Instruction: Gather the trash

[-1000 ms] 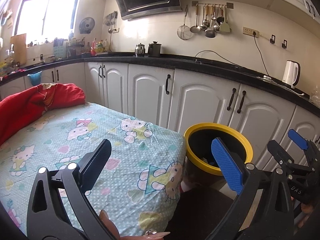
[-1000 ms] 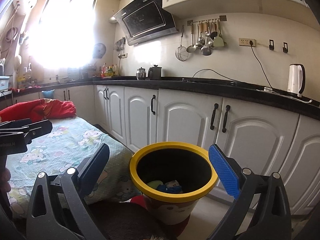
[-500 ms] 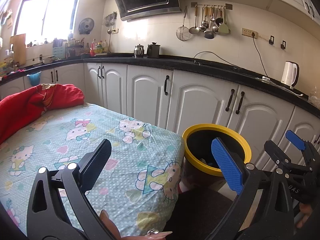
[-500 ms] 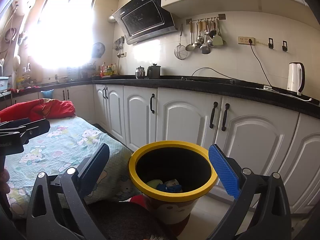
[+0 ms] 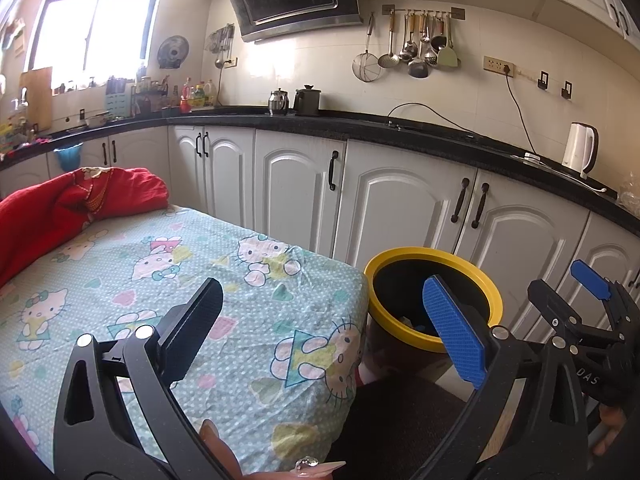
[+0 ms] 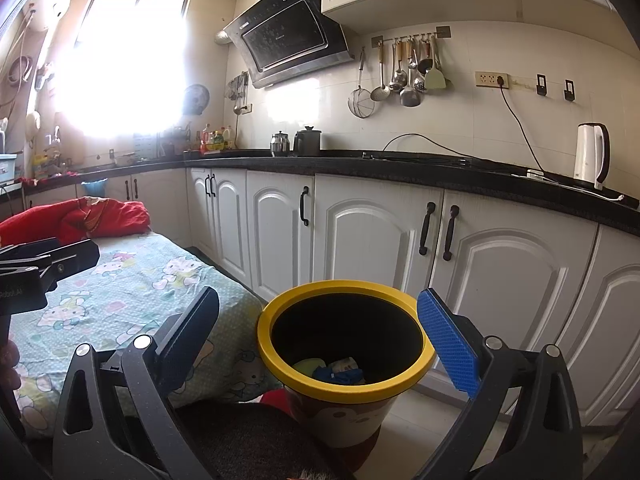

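Table [image 5: 120,264] under cartoon cloth shows no trash, bin [image 6: 346,374] just beside its corner already holds scraps [image 6: 334,370], left gripper [image 5: 320,328] and right gripper [image 6: 320,334] both gape wide and empty; judgement: scan for leftovers before reaching again.

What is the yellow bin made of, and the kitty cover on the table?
The bin looks like smooth plastic: its yellow rim is evenly moulded with a dull sheen. The kitty cover looks like thin printed cloth, probably cotton: it wrinkles and drapes softly over the table edge.
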The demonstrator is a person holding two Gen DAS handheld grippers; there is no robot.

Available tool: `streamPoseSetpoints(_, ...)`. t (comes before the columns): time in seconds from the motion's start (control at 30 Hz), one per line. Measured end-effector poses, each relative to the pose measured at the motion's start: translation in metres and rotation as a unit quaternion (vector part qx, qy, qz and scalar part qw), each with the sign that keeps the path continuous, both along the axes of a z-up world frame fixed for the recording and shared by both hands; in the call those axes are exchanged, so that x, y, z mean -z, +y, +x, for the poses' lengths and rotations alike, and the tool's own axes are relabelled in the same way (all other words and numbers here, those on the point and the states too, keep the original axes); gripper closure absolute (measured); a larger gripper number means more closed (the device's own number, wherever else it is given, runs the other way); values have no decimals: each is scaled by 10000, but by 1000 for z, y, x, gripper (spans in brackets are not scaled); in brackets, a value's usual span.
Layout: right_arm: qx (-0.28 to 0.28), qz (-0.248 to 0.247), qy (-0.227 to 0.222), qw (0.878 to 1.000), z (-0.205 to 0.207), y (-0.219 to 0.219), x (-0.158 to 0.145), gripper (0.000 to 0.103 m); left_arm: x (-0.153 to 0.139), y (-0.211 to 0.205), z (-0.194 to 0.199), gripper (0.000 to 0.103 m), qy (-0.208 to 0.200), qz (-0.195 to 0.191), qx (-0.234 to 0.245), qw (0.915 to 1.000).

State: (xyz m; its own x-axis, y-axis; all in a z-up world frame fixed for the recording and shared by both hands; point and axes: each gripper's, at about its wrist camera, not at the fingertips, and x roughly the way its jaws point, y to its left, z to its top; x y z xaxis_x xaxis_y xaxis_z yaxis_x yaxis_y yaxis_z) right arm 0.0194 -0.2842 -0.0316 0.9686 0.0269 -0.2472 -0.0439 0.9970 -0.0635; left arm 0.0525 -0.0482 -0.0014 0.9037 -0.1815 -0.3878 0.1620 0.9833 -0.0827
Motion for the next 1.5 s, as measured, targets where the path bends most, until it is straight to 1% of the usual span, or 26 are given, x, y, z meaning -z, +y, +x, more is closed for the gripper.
streamPoseSetpoints(0.9,4,19,18,10000,0,0,1,6,0,2,0,11,7,-10,1,10000)
streamPoseSetpoints(1.1,-2,39,71,10000,1,1,5,6,4,-2,1,11,38,147,-94,9998)
streamPoseSetpoints(1.2,-38,89,174,9998,4,2,6,6,5,-3,2,11,97,174,-72,9998)
streamPoseSetpoints(1.3,-203,90,285,9993,11,13,1,6,6,9,0,11,261,14,-106,9996)
streamPoseSetpoints(1.37,-462,107,448,9979,19,31,-3,6,7,28,-1,11,453,-94,-298,9985)
streamPoseSetpoints(1.4,-641,48,540,9965,24,49,-6,6,7,39,-2,11,526,-166,-410,9976)
streamPoseSetpoints(1.43,-828,61,594,9948,28,63,-8,6,7,60,-5,11,628,-278,-627,9957)
streamPoseSetpoints(1.47,-1182,159,680,9905,34,91,-11,6,7,81,-8,11,716,-323,-867,9931)
streamPoseSetpoints(1.5,-1455,162,800,9860,41,121,-12,6,8,111,-13,11,797,-334,-1244,9885)
